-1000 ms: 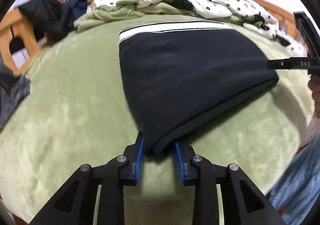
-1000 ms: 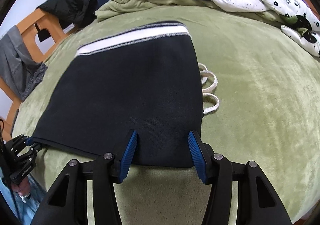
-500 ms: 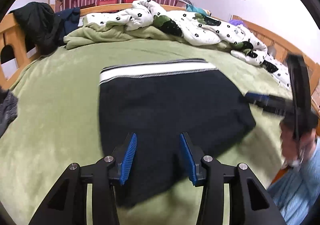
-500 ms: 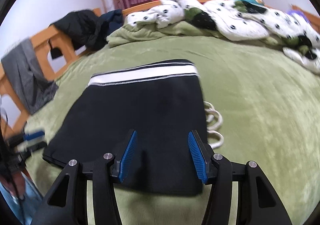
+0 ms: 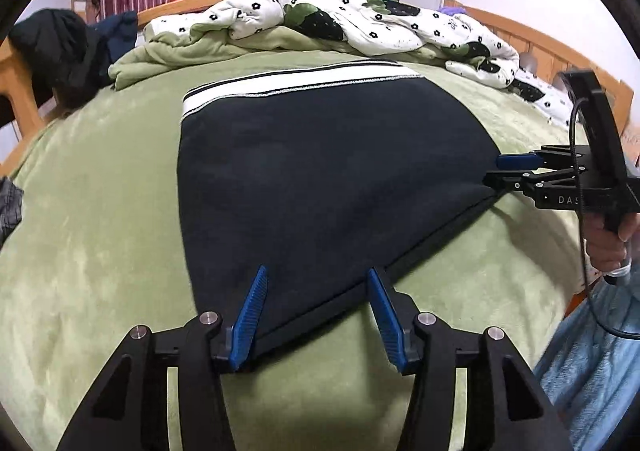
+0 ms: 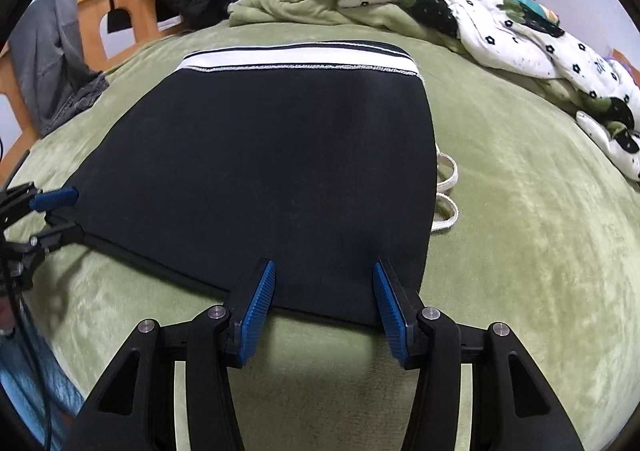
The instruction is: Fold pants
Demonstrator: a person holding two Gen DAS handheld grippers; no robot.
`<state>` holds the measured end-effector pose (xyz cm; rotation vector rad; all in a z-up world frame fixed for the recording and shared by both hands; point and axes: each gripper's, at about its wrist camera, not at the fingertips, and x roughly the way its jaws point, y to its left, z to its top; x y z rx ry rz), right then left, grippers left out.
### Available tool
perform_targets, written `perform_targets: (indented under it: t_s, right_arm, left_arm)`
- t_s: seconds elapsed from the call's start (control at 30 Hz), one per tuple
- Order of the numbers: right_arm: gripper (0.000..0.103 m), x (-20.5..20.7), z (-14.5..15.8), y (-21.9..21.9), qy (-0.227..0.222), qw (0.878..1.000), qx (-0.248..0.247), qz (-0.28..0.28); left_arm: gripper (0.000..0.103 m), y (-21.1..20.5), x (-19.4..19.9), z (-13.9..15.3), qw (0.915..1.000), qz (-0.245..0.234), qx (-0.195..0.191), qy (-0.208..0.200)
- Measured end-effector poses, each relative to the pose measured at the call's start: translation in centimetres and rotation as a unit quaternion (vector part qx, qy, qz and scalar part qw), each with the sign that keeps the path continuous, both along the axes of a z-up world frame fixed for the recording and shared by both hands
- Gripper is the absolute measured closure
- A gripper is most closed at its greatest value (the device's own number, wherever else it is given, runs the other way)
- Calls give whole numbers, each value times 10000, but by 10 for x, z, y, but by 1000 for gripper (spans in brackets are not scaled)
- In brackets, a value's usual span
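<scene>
Now the green blanket covers your bed; the folded dark pants lie flat on it; your left gripper is opening over their near corner, gripping nothing; your right gripper is closing around their near edge, not pinching.

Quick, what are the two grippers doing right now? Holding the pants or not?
Left gripper: opening, holding nothing, the pants hem lies between its jaws.
Right gripper: closing, pads not yet pressing the pants.
</scene>
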<state>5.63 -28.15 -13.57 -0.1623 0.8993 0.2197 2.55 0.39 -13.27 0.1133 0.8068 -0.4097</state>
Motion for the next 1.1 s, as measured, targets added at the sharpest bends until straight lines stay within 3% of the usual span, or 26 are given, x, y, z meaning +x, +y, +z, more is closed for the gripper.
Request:
perform_targets:
  t_s: [0.07,0.13,0.27,0.4,0.5,0.67,0.77,0.97,1.1]
  right_arm:
    - [62,-3,14,1,-139,9998,110,106]
    - [63,-8,37,0,-580,9971,456,204]
    - [62,4,68,13,-1194,9898,747,203]
    - [62,40,72,31,-1451,9889,332,7]
    - [62,84,66,32,-1322,9911,110,-136]
    - [62,141,50,13,-994,9932,292,-527]
    - [63,172,26,9,-556,9962,171,-640]
    - [63,186,17,17,-505,9964,-199,-646]
    - [63,188,16,16,-481,9966,-147,-658]
  left_arm:
    - [53,9,-1,10,9994,-50,-331,6]
    - [52,14,1,22,9983,-28,-569,-103]
    - [52,5,30,37,9985,32,-500,-220]
    - [52,-8,86,40,9990,368,-207,-155]
    - [52,-17,127,37,9989,447,-48,-94]
    - [52,-35,186,26,9966,711,379,-193]
    - [52,-34,210,11,9922,1031,693,-89]
    - [39,-22,216,5,9930,1081,467,83]
    - [38,-19,214,4,9934,1081,360,112]
